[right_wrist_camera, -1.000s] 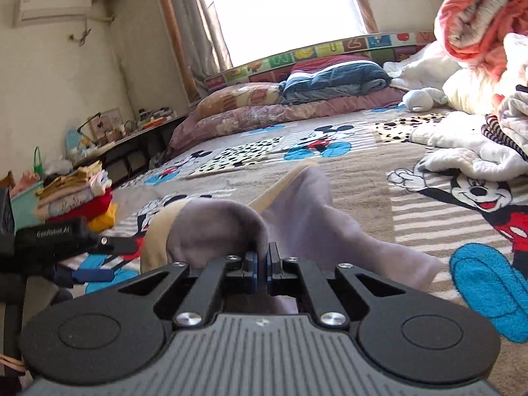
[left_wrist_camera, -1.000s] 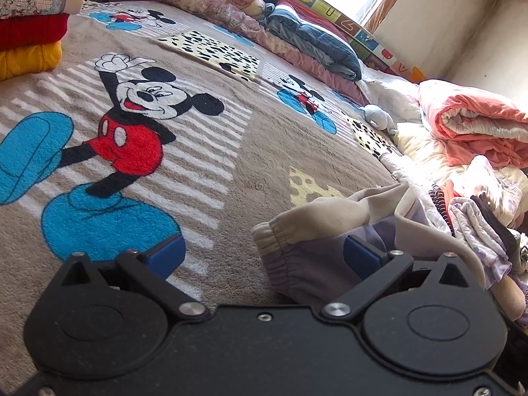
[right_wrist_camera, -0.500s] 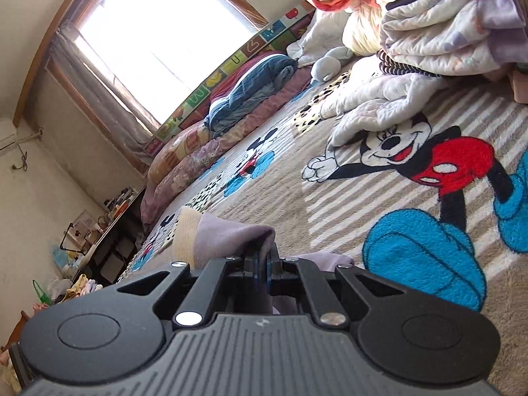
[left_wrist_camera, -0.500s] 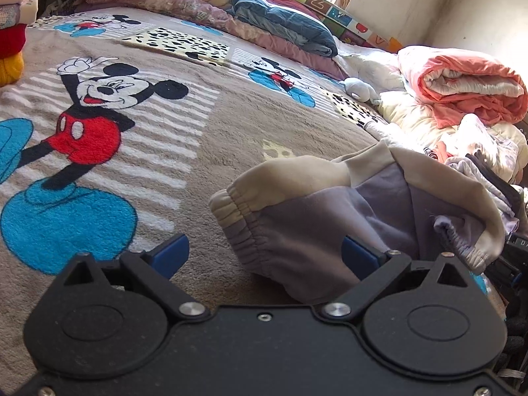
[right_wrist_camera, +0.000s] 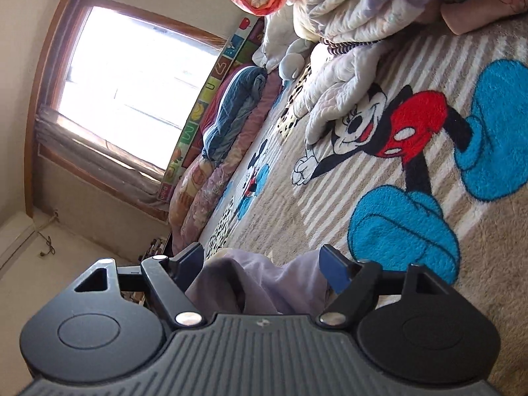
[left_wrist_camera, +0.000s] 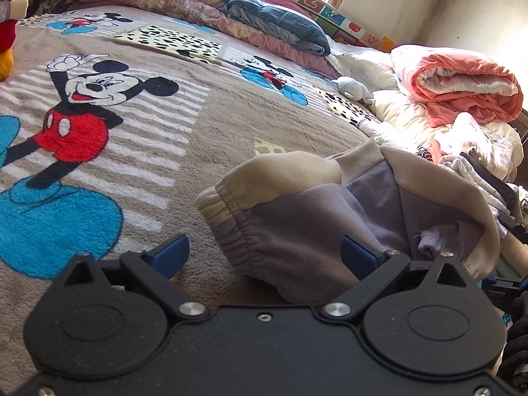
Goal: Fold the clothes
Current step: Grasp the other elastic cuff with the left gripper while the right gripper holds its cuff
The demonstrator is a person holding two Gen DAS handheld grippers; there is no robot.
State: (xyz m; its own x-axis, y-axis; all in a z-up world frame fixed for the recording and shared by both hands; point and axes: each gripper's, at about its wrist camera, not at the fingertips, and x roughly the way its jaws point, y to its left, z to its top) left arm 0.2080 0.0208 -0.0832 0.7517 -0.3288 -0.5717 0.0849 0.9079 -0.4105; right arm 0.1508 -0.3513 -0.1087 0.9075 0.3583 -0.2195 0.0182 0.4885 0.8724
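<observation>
Centrally, a grey-and-beige garment (left_wrist_camera: 297, 204) lies bunched on the cartoon-mouse blanket (left_wrist_camera: 138, 151) that covers the bed, its gathered elastic cuff (left_wrist_camera: 224, 211) pointing toward the left wrist camera. Left hand-held gripper (left_wrist_camera: 264, 252): jaws spread wide, holding nothing; one blue pad (left_wrist_camera: 170, 254) rests just above the blanket beside the cuff, while the other blue pad (left_wrist_camera: 358, 254) sits against the grey cloth. Right hand-held gripper (right_wrist_camera: 260, 264): jaws likewise spread apart, with a lilac-grey fold of the garment (right_wrist_camera: 264, 283) lying loose between the two fingers and clamped by neither; its camera is tilted, so the window (right_wrist_camera: 132, 79) appears slanted. Background, left wrist view: a rolled coral quilt (left_wrist_camera: 462, 82) on a heap of pale bedding at right, a folded blue quilt (left_wrist_camera: 280, 26) with pillows along the far edge, and a small grey soft toy (left_wrist_camera: 353, 87) near the bedding.
</observation>
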